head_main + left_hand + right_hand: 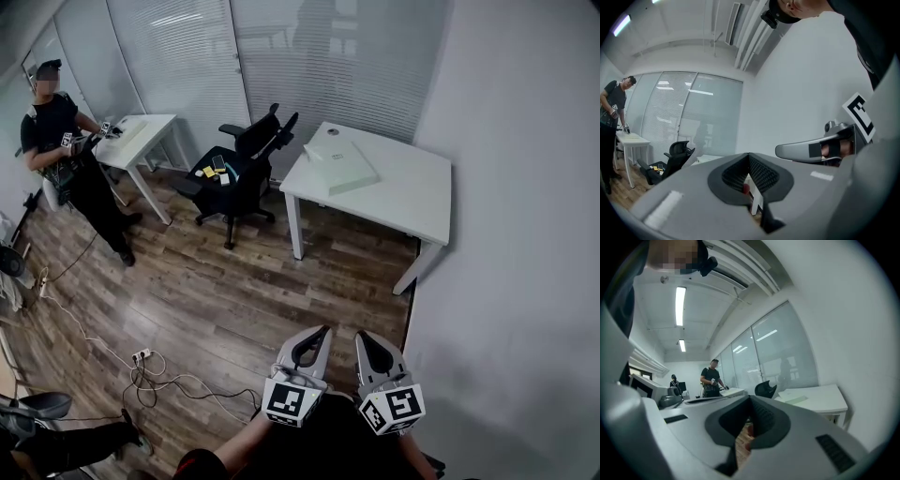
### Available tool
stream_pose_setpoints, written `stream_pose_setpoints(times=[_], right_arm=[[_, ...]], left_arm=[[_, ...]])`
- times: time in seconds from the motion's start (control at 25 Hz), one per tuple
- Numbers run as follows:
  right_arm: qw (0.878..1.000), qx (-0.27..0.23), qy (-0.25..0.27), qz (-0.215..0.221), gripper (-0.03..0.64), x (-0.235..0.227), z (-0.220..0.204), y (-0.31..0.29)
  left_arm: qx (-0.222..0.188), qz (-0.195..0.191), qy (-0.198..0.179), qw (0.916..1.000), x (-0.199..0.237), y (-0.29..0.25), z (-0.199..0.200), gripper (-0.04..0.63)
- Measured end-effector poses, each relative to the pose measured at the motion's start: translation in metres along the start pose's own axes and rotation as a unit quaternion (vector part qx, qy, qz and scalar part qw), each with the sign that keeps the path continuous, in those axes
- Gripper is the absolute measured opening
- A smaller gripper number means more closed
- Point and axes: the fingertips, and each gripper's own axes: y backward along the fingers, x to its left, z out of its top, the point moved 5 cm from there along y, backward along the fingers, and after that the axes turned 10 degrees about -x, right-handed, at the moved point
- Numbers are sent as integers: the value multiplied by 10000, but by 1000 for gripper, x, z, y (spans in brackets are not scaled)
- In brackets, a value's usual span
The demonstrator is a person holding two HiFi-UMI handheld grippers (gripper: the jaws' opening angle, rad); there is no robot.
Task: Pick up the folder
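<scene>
Your left gripper (317,339) and right gripper (367,345): jaws closed, nothing between them. Both carried low by your body, likely because tabletop (412,192) is well apart. Folder (342,167) lies flat along tabletop's left edge, untouched. Walk in first, then open jaws.
</scene>
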Motion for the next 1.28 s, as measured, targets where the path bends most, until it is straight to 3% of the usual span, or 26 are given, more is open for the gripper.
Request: stream_pose_setpoints(times=[0.28,0.68,0.92,1.28], right_arm=[[9996,-204,-211,5,2,-3,7,7],[9993,24,-340,-140,2,-11,-10,-6],[9993,100,-263,-250,2,-28,-12,-23],[9984,235,-252,-441,2,-61,-6,-69]], left_arm=[[-2,-62,-25,10000,-9,-2,1,5],[112,114,114,9998,7,-5,-7,5],[73,186,339,9992,20,-31,-12,5],[48,16,321,9995,52,-85,-23,5]])
